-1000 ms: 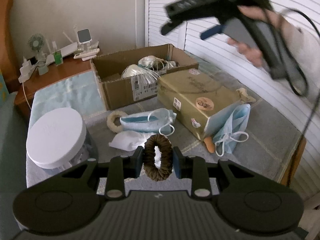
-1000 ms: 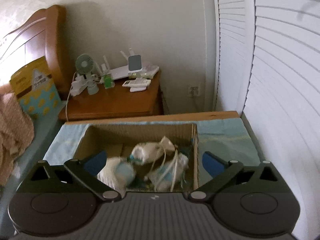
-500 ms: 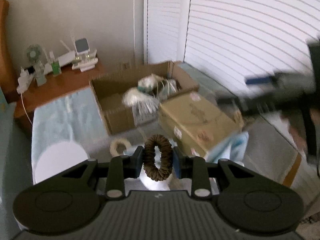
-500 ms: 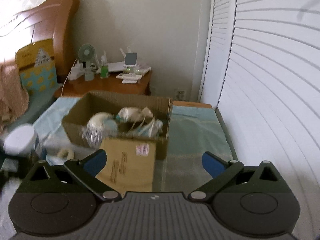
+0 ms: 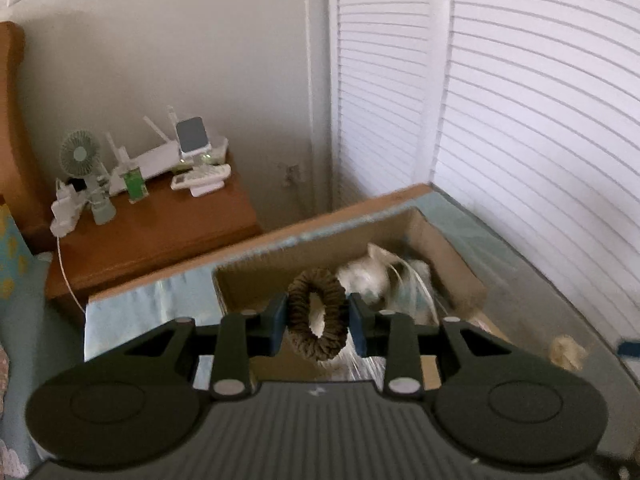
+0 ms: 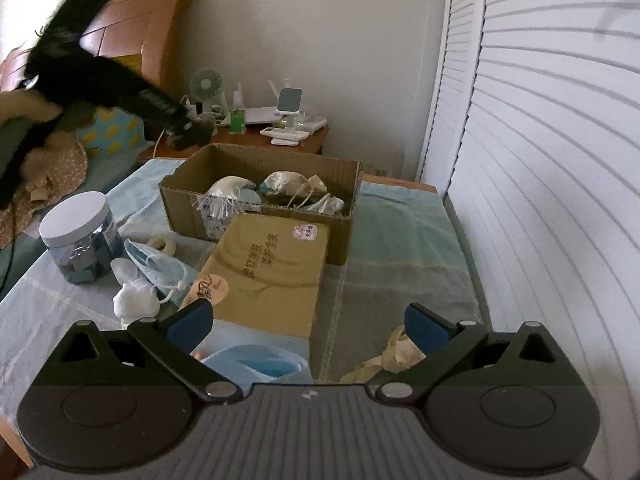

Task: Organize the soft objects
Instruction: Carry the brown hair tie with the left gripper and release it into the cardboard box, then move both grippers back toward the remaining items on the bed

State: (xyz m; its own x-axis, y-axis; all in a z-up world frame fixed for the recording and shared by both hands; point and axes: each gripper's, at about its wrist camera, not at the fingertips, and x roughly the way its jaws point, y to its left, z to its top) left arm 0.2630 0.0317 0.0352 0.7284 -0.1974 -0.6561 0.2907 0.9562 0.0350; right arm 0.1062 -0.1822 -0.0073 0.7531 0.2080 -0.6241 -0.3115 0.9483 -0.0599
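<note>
My left gripper (image 5: 318,322) is shut on a brown scrunchie (image 5: 317,315) and holds it upright over the near wall of the open cardboard box (image 5: 452,256), which holds white and pale soft items (image 5: 380,276). In the right wrist view the same box (image 6: 264,200) stands at the back of the table, with the left gripper blurred above its left corner. My right gripper (image 6: 306,322) is open and empty, low over the table. A beige cloth item (image 6: 394,354) lies by its right finger and a blue face mask (image 6: 260,366) by its left.
A closed tan box (image 6: 268,276) lies in front of the open box. A white-lidded jar (image 6: 78,236), a white cloth (image 6: 134,298), another blue mask (image 6: 154,266) and a cream ring (image 6: 162,244) lie at the left. A nightstand (image 5: 152,224) with gadgets stands behind. Louvered doors (image 6: 540,160) line the right.
My left gripper has lifted and carried the scrunchie forward to the open box. My right gripper has pulled back from over the box and come down near the table's front.
</note>
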